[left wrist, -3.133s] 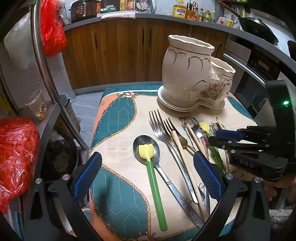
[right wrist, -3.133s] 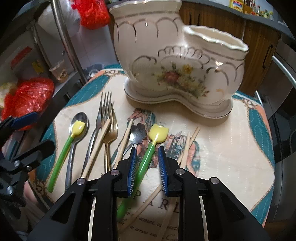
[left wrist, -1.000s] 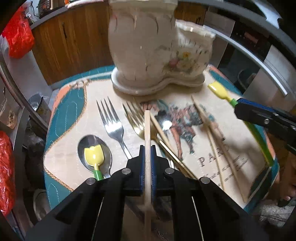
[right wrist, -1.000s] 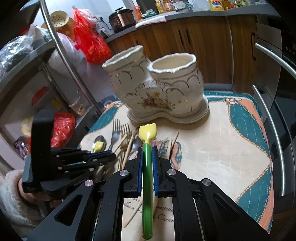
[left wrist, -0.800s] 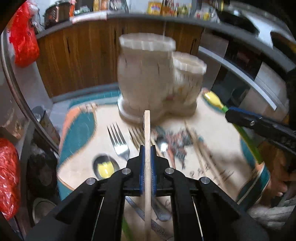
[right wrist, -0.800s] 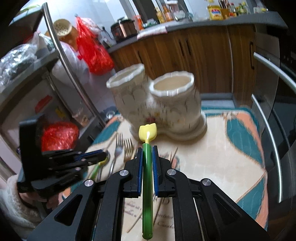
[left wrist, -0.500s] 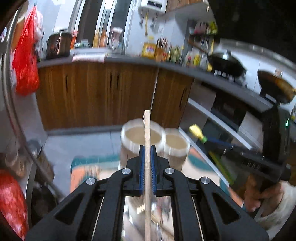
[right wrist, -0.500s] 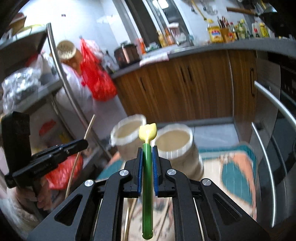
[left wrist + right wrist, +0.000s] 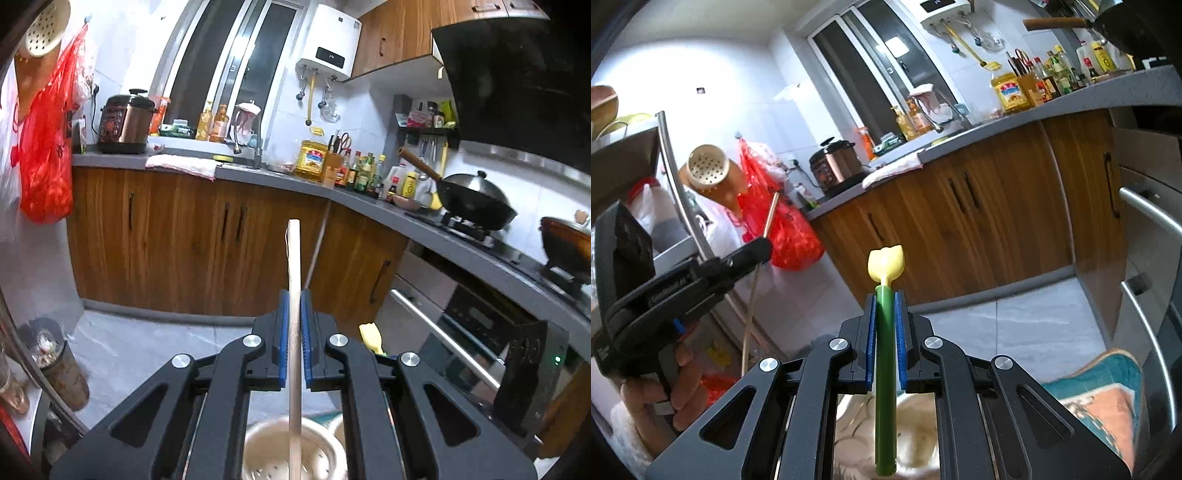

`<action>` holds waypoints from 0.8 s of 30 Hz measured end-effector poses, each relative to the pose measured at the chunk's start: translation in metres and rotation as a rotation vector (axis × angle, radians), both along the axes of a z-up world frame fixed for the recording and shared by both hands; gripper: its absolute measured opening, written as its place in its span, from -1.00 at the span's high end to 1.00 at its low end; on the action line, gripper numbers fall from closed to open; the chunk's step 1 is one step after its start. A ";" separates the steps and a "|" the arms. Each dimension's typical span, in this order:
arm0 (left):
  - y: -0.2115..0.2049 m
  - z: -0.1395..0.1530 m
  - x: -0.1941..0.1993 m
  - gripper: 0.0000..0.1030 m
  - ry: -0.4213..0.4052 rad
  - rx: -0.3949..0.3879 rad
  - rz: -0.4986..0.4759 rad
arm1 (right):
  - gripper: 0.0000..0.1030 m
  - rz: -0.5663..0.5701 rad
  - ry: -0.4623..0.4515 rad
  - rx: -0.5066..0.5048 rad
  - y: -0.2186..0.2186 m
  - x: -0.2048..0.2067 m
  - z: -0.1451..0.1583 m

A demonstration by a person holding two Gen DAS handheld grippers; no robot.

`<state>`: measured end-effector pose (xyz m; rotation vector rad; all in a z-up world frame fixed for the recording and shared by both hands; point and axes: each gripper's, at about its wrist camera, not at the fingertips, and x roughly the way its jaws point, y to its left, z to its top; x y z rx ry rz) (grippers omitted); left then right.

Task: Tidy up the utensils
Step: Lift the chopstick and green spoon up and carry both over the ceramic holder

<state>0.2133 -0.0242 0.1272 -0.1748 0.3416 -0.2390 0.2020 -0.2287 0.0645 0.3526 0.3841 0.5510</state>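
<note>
My left gripper [image 9: 294,295] is shut on a wooden chopstick [image 9: 294,258] held upright, its lower end over the open mouth of the cream ceramic utensil holder [image 9: 269,446] below. My right gripper [image 9: 885,295] is shut on a green-handled utensil with a yellow tulip tip [image 9: 885,266], held upright over the holder's other opening [image 9: 916,432]. The left gripper [image 9: 753,251] and its chopstick [image 9: 753,291] show at the left of the right wrist view. The yellow tip [image 9: 371,336] shows beside my left gripper's fingers.
Wooden kitchen cabinets [image 9: 192,240] and a grey counter [image 9: 369,203] with bottles and a wok [image 9: 472,206] stand beyond. A metal rack [image 9: 672,192] with red bags [image 9: 783,229] is on the left. The teal and orange cloth [image 9: 1100,391] lies below.
Both grippers have lifted their utensils off the cloth, tilted them upright and moved over the holder. The holder now sits at the bottom edge of both views.
</note>
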 end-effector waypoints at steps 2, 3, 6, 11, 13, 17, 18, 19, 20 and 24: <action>-0.002 -0.005 0.005 0.88 -0.009 0.011 0.013 | 0.79 -0.007 -0.004 -0.011 0.003 0.004 -0.008; -0.002 -0.008 0.007 0.88 -0.017 0.016 0.018 | 0.79 -0.011 -0.007 -0.014 0.003 0.005 -0.011; -0.007 -0.020 0.009 0.88 -0.074 0.047 0.037 | 0.79 -0.040 -0.028 -0.038 0.006 0.008 -0.022; -0.012 -0.039 0.009 0.88 -0.081 0.088 0.047 | 0.79 -0.073 -0.041 -0.081 0.013 0.011 -0.035; -0.009 -0.043 0.008 0.88 -0.064 0.079 0.039 | 0.79 -0.071 -0.047 -0.093 0.015 0.008 -0.039; -0.003 -0.048 0.001 0.88 -0.027 0.073 0.015 | 0.79 -0.050 -0.051 -0.119 0.018 0.002 -0.045; -0.002 -0.049 -0.001 0.88 -0.015 0.079 0.004 | 0.79 -0.045 -0.048 -0.120 0.018 0.001 -0.046; -0.002 -0.050 -0.004 0.88 -0.007 0.083 -0.005 | 0.79 -0.040 -0.045 -0.118 0.017 -0.002 -0.046; 0.000 -0.051 -0.006 0.88 0.001 0.085 -0.014 | 0.79 -0.034 -0.042 -0.117 0.015 -0.005 -0.046; 0.005 -0.051 -0.018 0.88 0.037 0.096 -0.058 | 0.79 -0.005 -0.027 -0.105 0.008 -0.016 -0.044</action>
